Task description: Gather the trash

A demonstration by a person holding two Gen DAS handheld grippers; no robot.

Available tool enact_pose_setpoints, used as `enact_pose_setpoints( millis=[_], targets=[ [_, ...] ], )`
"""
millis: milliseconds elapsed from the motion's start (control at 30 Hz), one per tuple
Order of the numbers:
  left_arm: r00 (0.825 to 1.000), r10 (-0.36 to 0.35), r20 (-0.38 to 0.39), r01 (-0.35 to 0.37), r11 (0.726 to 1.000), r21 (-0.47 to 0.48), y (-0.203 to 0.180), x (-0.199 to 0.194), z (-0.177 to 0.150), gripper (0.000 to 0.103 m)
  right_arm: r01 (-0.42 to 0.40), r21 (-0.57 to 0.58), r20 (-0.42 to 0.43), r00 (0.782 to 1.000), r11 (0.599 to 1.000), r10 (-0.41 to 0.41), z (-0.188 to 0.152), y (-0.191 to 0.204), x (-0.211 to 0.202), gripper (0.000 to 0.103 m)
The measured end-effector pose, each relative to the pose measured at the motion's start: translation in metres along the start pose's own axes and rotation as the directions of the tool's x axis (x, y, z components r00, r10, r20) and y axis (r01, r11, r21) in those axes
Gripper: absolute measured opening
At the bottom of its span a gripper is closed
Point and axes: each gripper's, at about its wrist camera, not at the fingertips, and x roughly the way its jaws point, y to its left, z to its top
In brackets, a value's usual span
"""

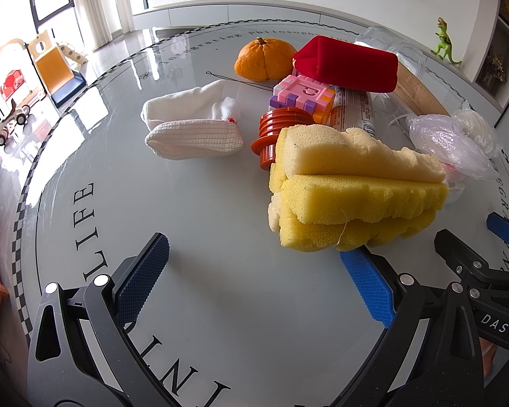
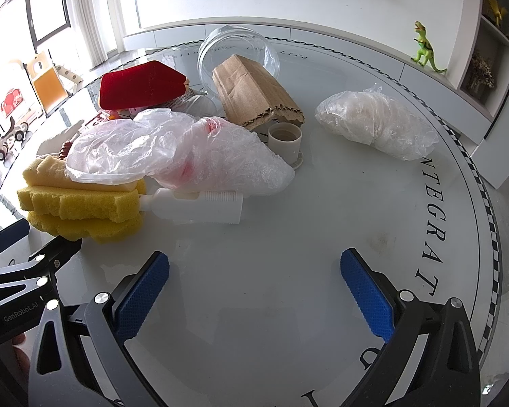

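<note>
Both jaws stand released and empty: left gripper (image 1: 254,271) just short of the stacked yellow foam sponge pieces (image 1: 353,200), right gripper (image 2: 254,278) near the crumpled clear plastic bag (image 2: 186,149) heaped mid-table on the round white glass table (image 2: 288,237). Advisably, approach the bag low, pinch a thick fold, and avoid snagging the white plastic bottle (image 2: 200,207) beneath.
</note>
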Motion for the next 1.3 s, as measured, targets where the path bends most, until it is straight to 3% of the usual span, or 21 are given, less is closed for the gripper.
enact_pose_setpoints(
  millis=[200, 400, 700, 900, 1033, 1133, 1200, 1233, 1267, 1300],
  targets=[
    [0.999, -0.032, -0.002, 0.032, 0.999, 0.012, 0.002, -0.006, -0.004, 0.097, -0.028, 0.005, -0.009, 1.0, 1.0, 0.028, 0.0, -0.001, -0.002, 0.101],
    [0.998, -0.04, 0.04, 0.039, 0.999, 0.02, 0.011, -0.026, -0.011, 0.097, -0.078, -0.054, 0.038, 0.996, 0.995, 0.08, -0.007, 0.0, -0.028, 0.1],
    [0.993, -0.083, 0.086, 0.085, 0.996, -0.013, 0.028, -0.052, -0.021, 0.097, -0.238, -0.112, 0.068, 0.967, 0.965, 0.247, 0.003, -0.015, -0.071, 0.1],
    [0.989, -0.111, 0.099, 0.11, 0.994, 0.015, 0.02, -0.057, -0.017, 0.097, -0.202, -0.206, 0.095, 0.97, 0.958, 0.224, 0.028, 0.004, -0.071, 0.092],
    [0.99, -0.104, 0.091, 0.1, 0.994, 0.04, 0.017, -0.055, -0.015, 0.097, -0.164, -0.241, 0.069, 0.98, 0.956, 0.186, 0.045, 0.017, -0.052, 0.076],
    [0.989, -0.122, 0.081, 0.12, 0.992, 0.036, 0.018, -0.054, -0.014, 0.097, -0.136, -0.246, 0.04, 0.988, 0.959, 0.151, 0.054, 0.022, -0.032, 0.071],
    [0.988, -0.129, 0.079, 0.127, 0.991, 0.036, 0.016, -0.054, -0.013, 0.097, -0.125, -0.249, 0.025, 0.991, 0.96, 0.135, 0.057, 0.023, -0.023, 0.062],
    [0.988, -0.132, 0.079, 0.129, 0.991, 0.042, 0.013, -0.053, -0.011, 0.097, -0.127, -0.25, 0.018, 0.991, 0.96, 0.136, 0.057, 0.023, -0.021, 0.048],
    [0.988, -0.13, 0.08, 0.127, 0.991, 0.048, 0.011, -0.053, -0.01, 0.097, -0.13, -0.249, 0.003, 0.991, 0.96, 0.135, 0.058, 0.023, -0.019, 0.021],
    [0.988, -0.129, 0.082, 0.124, 0.99, 0.059, 0.008, -0.053, -0.009, 0.097, -0.145, -0.238, -0.013, 0.989, 0.96, 0.146, 0.058, 0.021, -0.017, 0.011]
  ],
)
